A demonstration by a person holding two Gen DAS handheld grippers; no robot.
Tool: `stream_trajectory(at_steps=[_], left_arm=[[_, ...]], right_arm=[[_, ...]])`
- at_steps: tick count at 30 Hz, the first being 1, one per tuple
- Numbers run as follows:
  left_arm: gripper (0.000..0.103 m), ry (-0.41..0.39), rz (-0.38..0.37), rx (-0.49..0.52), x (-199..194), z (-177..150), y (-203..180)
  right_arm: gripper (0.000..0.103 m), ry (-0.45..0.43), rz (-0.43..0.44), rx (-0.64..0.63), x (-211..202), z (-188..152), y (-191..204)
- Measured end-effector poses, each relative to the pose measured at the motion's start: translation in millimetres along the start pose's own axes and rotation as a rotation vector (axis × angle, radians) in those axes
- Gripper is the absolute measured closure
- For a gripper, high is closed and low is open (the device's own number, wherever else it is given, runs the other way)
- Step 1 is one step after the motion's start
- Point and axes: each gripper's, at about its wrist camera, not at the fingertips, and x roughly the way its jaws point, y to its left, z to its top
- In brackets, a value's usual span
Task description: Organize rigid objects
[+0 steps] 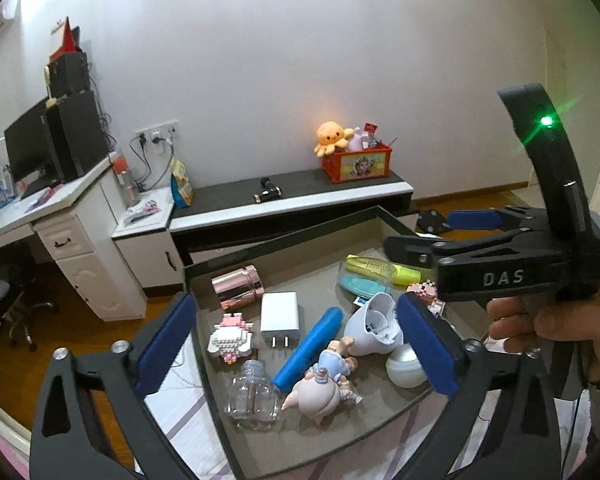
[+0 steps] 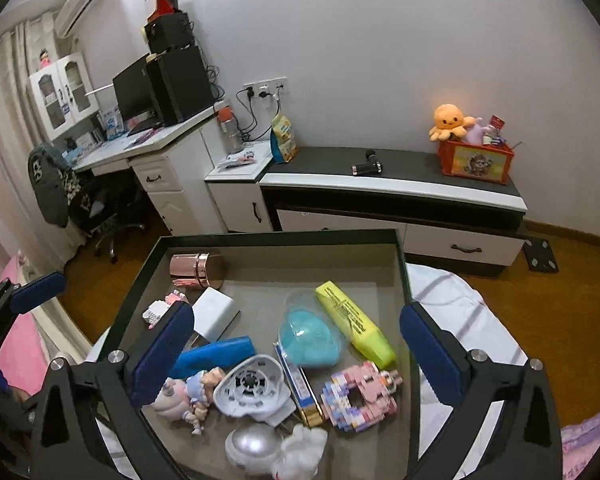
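Observation:
A dark-rimmed tray (image 2: 402, 264) with a grey floor holds several small items: a rose-gold canister (image 2: 196, 270), a white charger (image 1: 280, 314), a blue cylinder (image 1: 310, 348), a clear glass bottle (image 1: 254, 396), a doll figurine (image 1: 324, 384), a white fan housing (image 2: 250, 390), a silver ball (image 2: 254, 446), a yellow highlighter (image 2: 354, 322) and a pink block figure (image 2: 360, 394). My left gripper (image 1: 296, 302) hangs open over the tray's near left part, nothing between its fingers. My right gripper (image 2: 296, 314) is open above the tray's middle, also empty, and a hand (image 1: 556, 320) holds it.
The tray rests on striped bedding (image 2: 452, 292). Beyond it stand a low black-and-white cabinet (image 2: 392, 184) with a red toy crate (image 2: 476, 162) and a white desk (image 2: 156, 148) with a monitor. A wooden floor (image 2: 540, 308) lies between.

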Motion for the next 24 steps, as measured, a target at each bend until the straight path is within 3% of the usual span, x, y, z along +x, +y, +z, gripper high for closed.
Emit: stream_trajectory(at_steps=[12,24], left_arm=[[0.000,-0.066,0.073,-0.028,-79,-20,-16],[0.000,-0.146,0.129,-0.124,-176,-73,-48]], right_arm=[[0.000,-0.093,-0.019,0.045,-84,-32,7],[0.000,-0.182,-0.080,-0.003,-183,-106,45]])
